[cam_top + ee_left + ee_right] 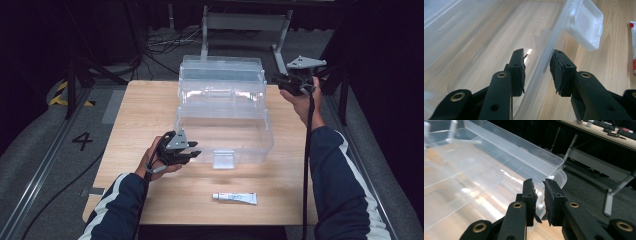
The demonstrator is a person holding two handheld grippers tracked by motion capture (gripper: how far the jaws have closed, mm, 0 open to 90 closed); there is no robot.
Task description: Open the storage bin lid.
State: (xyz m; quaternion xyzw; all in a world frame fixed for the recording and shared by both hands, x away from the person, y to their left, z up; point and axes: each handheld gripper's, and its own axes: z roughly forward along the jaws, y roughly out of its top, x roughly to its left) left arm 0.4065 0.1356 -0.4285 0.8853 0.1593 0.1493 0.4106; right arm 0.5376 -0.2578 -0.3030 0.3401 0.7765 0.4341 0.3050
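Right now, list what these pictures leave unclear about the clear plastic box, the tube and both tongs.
- Small white tube: its print is too small to read in the high view; the left gripper view's right edge crops it.
- Right tongs: whether they pinch the clear plastic box's far corner; glare and see-through walls blur it.
- Left tongs: whether the pads press the box's front wall.

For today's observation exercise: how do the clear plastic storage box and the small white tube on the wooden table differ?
The clear plastic storage box is large, see-through and stands open with its lid raised behind; the small white tube is slim, opaque and lies flat. The left tool straddles the box's front wall, and the right tool is at the lid's corner; the tube lies apart from both. Both rest on the wooden table.
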